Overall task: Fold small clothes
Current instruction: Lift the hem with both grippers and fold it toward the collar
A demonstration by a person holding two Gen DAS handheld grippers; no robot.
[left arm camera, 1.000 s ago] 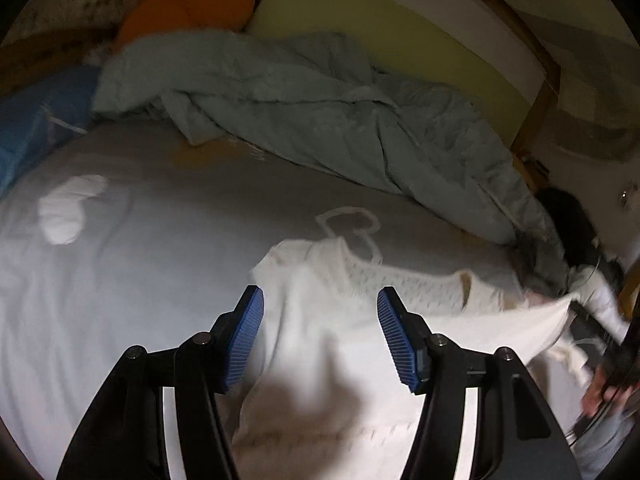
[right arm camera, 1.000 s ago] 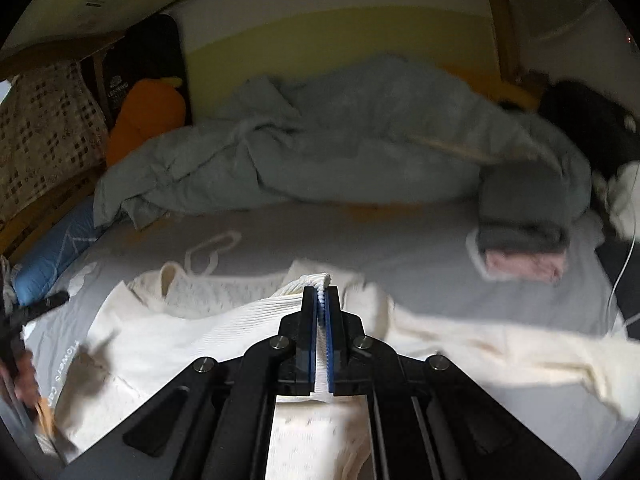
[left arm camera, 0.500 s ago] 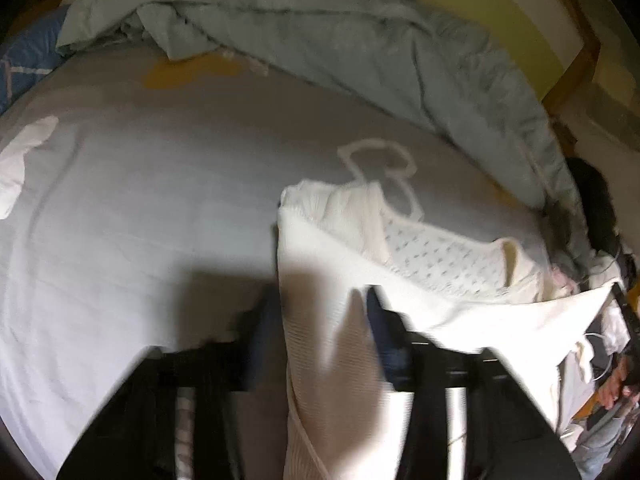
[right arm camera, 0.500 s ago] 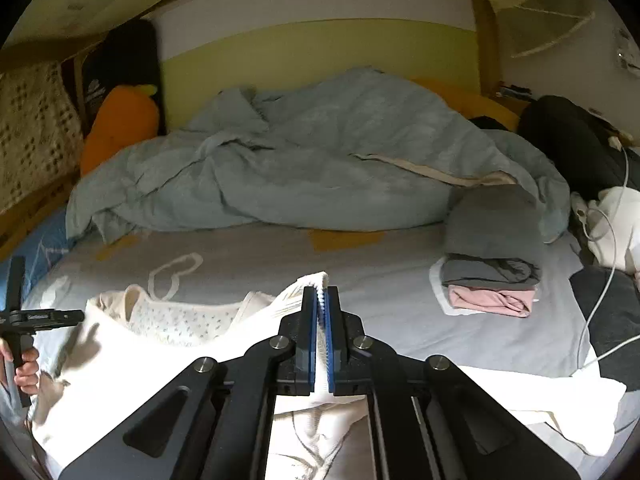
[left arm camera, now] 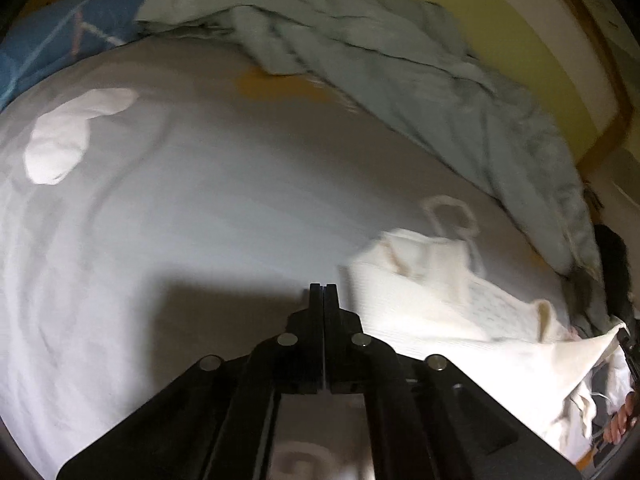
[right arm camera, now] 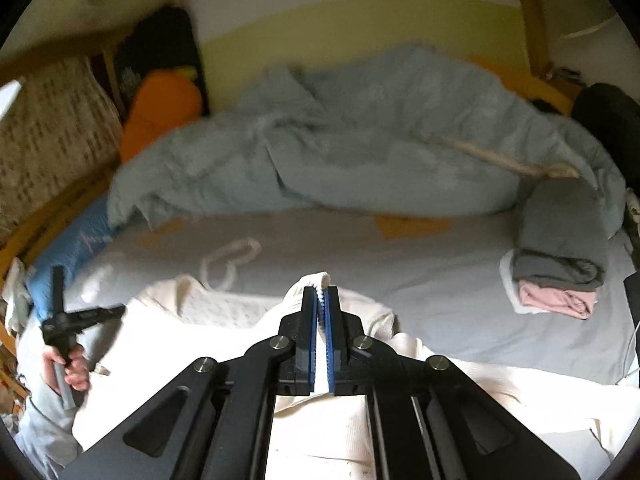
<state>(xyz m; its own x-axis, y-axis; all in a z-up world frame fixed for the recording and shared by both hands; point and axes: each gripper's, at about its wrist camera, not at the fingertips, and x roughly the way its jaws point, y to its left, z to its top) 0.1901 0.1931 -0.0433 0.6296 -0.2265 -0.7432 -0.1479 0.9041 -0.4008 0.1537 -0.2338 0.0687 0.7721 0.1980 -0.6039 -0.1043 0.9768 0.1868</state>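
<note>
Cream knitwear, a small top (right arm camera: 168,344), lies spread across the near part of the bed (right arm camera: 440,280), on its grey sheet. The right tool (right arm camera: 323,300) is clamped on a raised fold of this top, with ribbed cloth showing between its blue pads. The left tool (left arm camera: 323,292) is fully closed with nothing between its fingers (the top lies just to its right, apart from it) and hangs over bare sheet. A rumpled blue-grey duvet (right arm camera: 360,152) fills the far side. Folded clothes (right arm camera: 560,264), grey over pink, are stacked at the right. A white sock (left arm camera: 68,136) lies well apart at the left.
</note>
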